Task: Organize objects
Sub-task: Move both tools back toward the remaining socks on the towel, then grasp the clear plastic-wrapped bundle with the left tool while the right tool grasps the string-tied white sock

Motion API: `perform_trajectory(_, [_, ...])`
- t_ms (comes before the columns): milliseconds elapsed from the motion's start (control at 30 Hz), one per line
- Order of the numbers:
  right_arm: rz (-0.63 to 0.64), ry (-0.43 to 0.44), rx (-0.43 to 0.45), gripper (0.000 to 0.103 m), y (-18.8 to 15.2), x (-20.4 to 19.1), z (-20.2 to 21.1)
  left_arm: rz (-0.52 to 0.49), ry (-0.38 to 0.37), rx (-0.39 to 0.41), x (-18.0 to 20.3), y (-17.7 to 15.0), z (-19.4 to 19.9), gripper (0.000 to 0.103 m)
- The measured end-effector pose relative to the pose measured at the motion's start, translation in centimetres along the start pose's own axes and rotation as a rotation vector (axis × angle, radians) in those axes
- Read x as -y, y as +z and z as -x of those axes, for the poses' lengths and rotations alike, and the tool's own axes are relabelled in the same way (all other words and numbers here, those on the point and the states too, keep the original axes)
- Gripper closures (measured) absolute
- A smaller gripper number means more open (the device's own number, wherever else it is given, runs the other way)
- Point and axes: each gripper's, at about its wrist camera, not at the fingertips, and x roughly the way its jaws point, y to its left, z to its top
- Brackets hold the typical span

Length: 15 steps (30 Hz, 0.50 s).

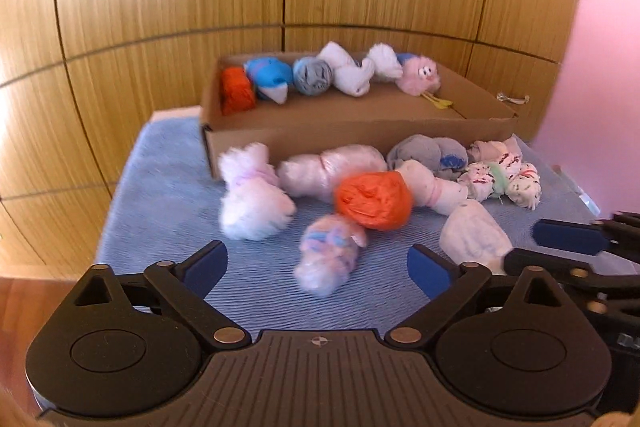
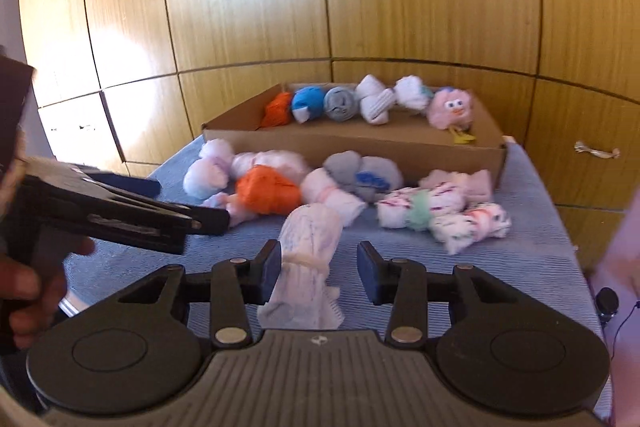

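So far six sock bundles line the cardboard box [image 2: 352, 143] and maybe eight wait before it, the right gripper [image 2: 319, 267] half-closed around a white sock roll [image 2: 308, 239], the left gripper [image 1: 316, 263] wide open

Two close fisheye views, one behind each pair of tongs, look forward and down at a shared cardboard box [image 1: 344, 137] [image 2: 352, 143] beyond.

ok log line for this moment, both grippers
left gripper: open, pastel sock ball just ahead | right gripper: open around white sock roll, one pad touching | box: partly filled
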Motion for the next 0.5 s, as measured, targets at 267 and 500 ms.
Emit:
perform_trajectory(267, [-0.03, 0.018, 0.012, 0.059, -0.6, 1.0, -0.8, -0.005, 0.001, -0.027, 0.6, -0.1, -2.5, 0.021])
perform_trajectory(500, [-0.004, 0.045, -0.007, 0.058, -0.5, -1.1, -1.7, -0.03, -0.012, -0.001, 0.7, -0.1, -2.6, 0.05])
